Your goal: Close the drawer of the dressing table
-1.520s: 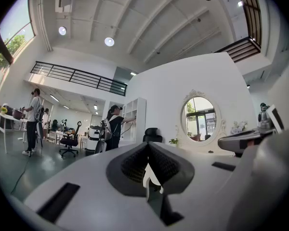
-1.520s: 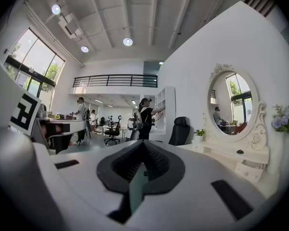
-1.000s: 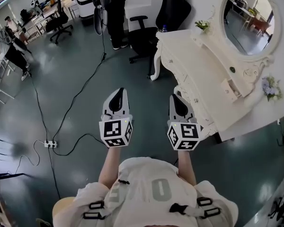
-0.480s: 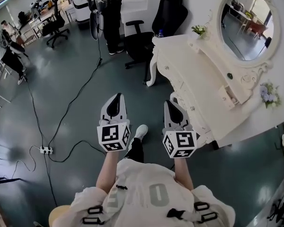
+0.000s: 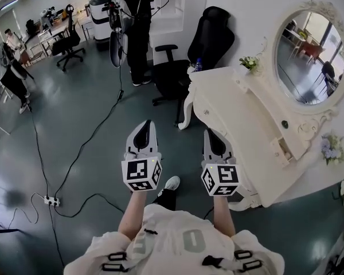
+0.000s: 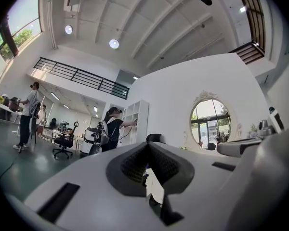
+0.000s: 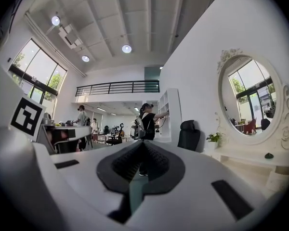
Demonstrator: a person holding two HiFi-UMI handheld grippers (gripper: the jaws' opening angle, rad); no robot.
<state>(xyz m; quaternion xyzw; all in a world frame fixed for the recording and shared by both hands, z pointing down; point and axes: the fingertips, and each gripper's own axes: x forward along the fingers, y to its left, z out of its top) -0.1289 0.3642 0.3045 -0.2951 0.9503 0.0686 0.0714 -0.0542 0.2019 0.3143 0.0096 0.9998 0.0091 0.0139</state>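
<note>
Though unseen earlier, shoe (image 5: 172,183) shows between left gripper (image 5: 144,123), right gripper (image 5: 211,132).

**Hardly any text to read**
We make out only large pale letters on the person's light grey shirt (image 5: 172,228): an "O" is clear, and the folded letters beside it are not. The white cube (image 5: 141,173) on the left gripper (image 5: 144,132) and its twin (image 5: 221,179) on the right gripper (image 5: 214,139) carry black square marker patterns, no words.

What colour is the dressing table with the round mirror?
The dressing table is cream white all over, seen best in the head view.
</note>
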